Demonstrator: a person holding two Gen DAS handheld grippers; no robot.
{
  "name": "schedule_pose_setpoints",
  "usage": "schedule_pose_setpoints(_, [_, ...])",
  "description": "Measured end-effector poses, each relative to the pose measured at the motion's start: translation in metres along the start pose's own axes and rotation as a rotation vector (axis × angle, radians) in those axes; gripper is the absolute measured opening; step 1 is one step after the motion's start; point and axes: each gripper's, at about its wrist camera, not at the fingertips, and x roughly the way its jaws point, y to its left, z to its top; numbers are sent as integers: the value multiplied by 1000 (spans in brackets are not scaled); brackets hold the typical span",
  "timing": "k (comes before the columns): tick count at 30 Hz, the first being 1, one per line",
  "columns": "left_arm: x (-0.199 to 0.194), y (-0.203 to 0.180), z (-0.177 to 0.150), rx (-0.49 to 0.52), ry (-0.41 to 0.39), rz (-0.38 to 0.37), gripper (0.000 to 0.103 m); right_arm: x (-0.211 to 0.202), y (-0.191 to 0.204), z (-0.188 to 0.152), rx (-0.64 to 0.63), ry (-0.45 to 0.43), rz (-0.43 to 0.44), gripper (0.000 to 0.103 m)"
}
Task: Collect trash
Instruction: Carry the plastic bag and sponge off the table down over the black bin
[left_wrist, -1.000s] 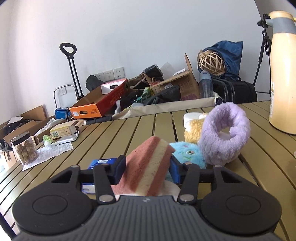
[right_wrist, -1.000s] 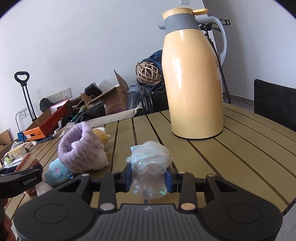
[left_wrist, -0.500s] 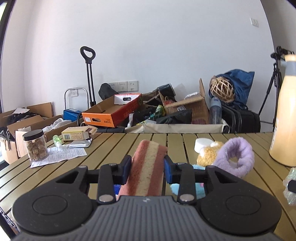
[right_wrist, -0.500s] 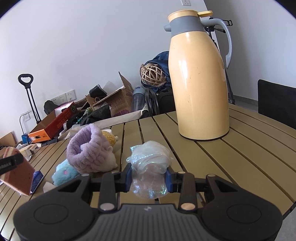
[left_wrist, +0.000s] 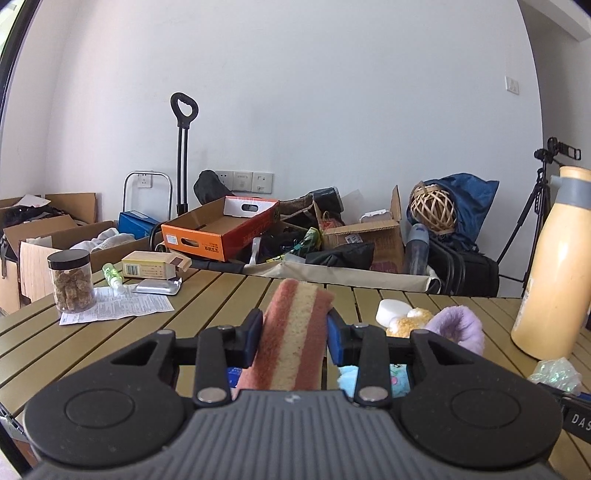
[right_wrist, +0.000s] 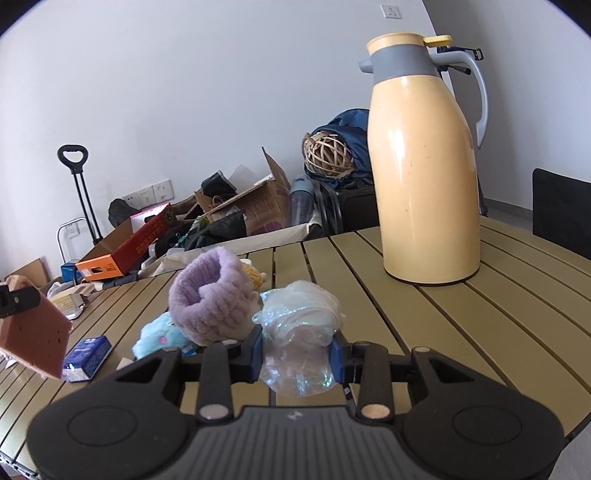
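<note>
My left gripper (left_wrist: 294, 338) is shut on a pink and yellow sponge (left_wrist: 291, 332), held above the slatted table (left_wrist: 207, 295). The sponge also shows at the left edge of the right wrist view (right_wrist: 33, 339). My right gripper (right_wrist: 297, 354) is shut on a crumpled iridescent plastic wrapper (right_wrist: 299, 332), lifted over the table (right_wrist: 480, 325). The wrapper also shows at the lower right of the left wrist view (left_wrist: 554, 374).
A purple fluffy band (right_wrist: 210, 295), a blue plush (right_wrist: 159, 336), a yellow plush (left_wrist: 406, 325) and a small blue pack (right_wrist: 86, 356) lie mid-table. A tall yellow thermos (right_wrist: 424, 166) stands right. A jar (left_wrist: 70, 282), leaflet (left_wrist: 118, 310) and box (left_wrist: 151, 266) sit far left.
My left gripper has lifted the sponge off the table and levelled out, so the view now faces the wall. My right gripper has risen a little with the wrapper.
</note>
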Motion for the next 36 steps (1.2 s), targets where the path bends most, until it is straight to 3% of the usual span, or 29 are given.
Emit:
schedule_pose_setpoints(13, [-66, 19, 1, -31, -1, -48, 36, -52, 17, -4, -21, -37, 63, 34])
schedule_pose_setpoints(36, [-180, 35, -21, 32, 7, -42, 36, -151, 38, -44, -74, 28, 144, 34])
